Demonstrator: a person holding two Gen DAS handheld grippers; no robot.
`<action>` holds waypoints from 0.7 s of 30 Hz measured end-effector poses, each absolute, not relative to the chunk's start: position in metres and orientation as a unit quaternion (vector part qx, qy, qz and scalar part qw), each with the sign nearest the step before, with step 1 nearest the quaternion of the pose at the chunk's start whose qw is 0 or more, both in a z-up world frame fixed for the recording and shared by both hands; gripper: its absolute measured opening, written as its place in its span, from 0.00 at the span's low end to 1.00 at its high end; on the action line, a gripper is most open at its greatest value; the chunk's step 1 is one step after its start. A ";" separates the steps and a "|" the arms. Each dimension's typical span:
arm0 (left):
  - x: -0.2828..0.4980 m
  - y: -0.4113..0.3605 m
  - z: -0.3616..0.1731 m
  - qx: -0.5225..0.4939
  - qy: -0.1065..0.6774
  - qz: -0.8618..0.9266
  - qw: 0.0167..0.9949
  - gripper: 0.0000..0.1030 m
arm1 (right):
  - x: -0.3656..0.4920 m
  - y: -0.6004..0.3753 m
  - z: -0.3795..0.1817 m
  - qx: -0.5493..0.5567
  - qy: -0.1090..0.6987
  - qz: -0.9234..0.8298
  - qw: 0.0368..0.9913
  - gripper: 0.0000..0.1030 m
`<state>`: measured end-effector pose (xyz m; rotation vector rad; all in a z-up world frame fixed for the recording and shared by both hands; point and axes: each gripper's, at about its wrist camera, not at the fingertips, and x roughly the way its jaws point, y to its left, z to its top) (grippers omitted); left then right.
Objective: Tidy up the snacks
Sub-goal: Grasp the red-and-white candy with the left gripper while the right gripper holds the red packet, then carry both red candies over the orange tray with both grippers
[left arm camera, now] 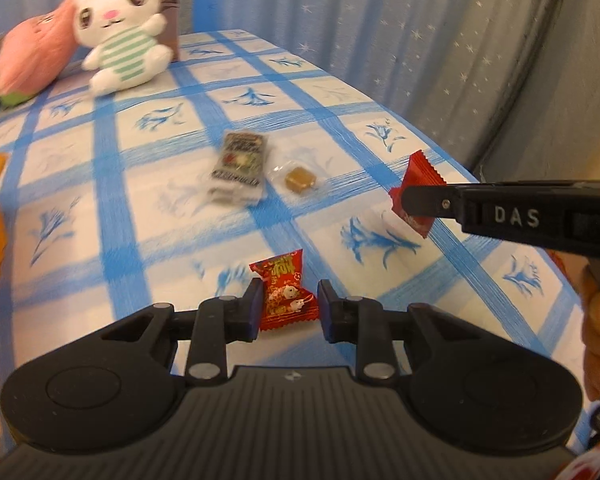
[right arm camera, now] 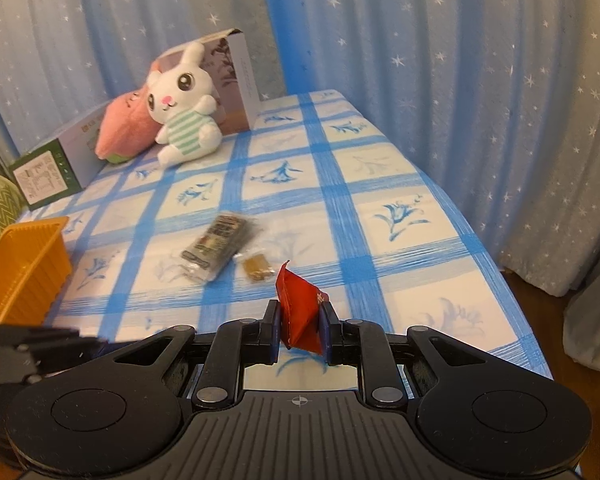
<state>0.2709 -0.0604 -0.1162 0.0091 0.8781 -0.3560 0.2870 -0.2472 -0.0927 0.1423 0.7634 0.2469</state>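
Snack packets lie on and above a table covered with a blue-and-white checked cloth point(left arm camera: 148, 200). Left gripper point(left arm camera: 287, 306): the jaws are drawn in around a red candy wrapper printed with cartoon figures point(left arm camera: 286, 296); the left pad touches the wrapper, while a narrow gap shows at the right pad. Right gripper point(right arm camera: 300, 330): the jaws pinch a plain red snack packet point(right arm camera: 300, 312), which stands upright between the pads, clear of the cloth. Near the middle of the table lie a dark printed snack packet point(right arm camera: 216, 246) and, just beside it, a clear-wrapped brown candy point(right arm camera: 255, 266). An orange basket point(right arm camera: 20, 268) stands at the left edge. At the far end, a white plush rabbit point(right arm camera: 184, 108) leans against a pink plush point(right arm camera: 122, 126) and cardboard boxes point(right arm camera: 238, 68).
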 end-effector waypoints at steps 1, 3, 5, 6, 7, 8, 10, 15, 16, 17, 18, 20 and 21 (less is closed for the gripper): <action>0.265 -0.057 -0.114 0.000 0.422 -0.168 0.891 0.24 | 0.284 -0.245 -0.092 0.067 0.369 0.123 0.919 0.19; 0.252 -0.049 -0.108 -0.002 0.418 -0.160 0.894 0.24 | 0.277 -0.239 -0.089 0.057 0.363 0.128 0.921 0.19; 0.239 -0.041 -0.101 -0.006 0.416 -0.151 0.897 0.24 | 0.267 -0.234 -0.086 0.050 0.356 0.130 0.924 0.19; 0.233 -0.036 -0.097 -0.010 0.415 -0.147 0.898 0.24 | 0.261 -0.231 -0.085 0.046 0.353 0.131 0.925 0.19; 0.228 -0.031 -0.094 -0.014 0.414 -0.142 0.899 0.24 | 0.255 -0.228 -0.083 0.043 0.351 0.132 0.926 0.19; 0.223 -0.027 -0.091 -0.018 0.414 -0.138 0.900 0.24 | 0.249 -0.224 -0.082 0.040 0.349 0.133 0.927 0.19; 0.212 -0.021 -0.083 -0.019 0.411 -0.134 0.902 0.24 | 0.238 -0.218 -0.082 0.042 0.352 0.139 0.924 0.19; 0.183 -0.002 -0.062 -0.033 0.401 -0.119 0.908 0.24 | 0.205 -0.203 -0.076 0.048 0.356 0.146 0.922 0.19; 0.177 0.002 -0.058 -0.036 0.399 -0.115 0.909 0.24 | 0.198 -0.200 -0.074 0.049 0.356 0.147 0.922 0.19; 0.172 0.006 -0.054 -0.039 0.397 -0.112 0.910 0.24 | 0.192 -0.196 -0.072 0.048 0.356 0.149 0.921 0.19; 0.166 0.010 -0.051 -0.041 0.396 -0.108 0.911 0.24 | 0.185 -0.193 -0.069 0.047 0.354 0.152 0.921 0.19; 0.156 0.017 -0.043 -0.044 0.393 -0.102 0.913 0.24 | 0.173 -0.185 -0.064 0.040 0.350 0.158 0.922 0.19; 0.151 0.021 -0.040 -0.045 0.391 -0.098 0.914 0.24 | 0.167 -0.180 -0.061 0.036 0.348 0.161 0.923 0.19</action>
